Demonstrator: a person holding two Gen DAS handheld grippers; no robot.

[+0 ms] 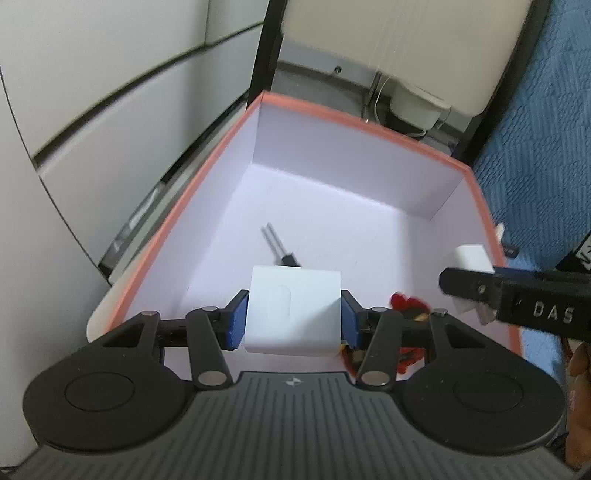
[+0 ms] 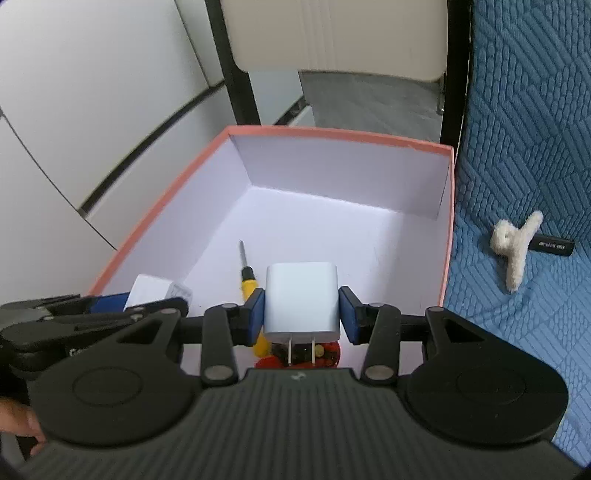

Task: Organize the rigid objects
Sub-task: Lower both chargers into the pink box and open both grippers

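Right wrist view: our right gripper [image 2: 301, 314] pinches a white charger [image 2: 301, 301] by its flat sides; our left gripper [image 1: 293, 314] clamps a white cube [image 1: 293, 314]. We judge both light, stiff and slick.

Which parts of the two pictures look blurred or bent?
Left wrist view: the screwdriver's metal shaft shows doubled by motion blur, and the grey wall panels curve from fisheye distortion. Right wrist view: sharper; the white plug-in charger is crisp, the panel seams bend.

home room: quilted blue bedspread [image 2: 524, 147], chair [image 2: 332, 33].
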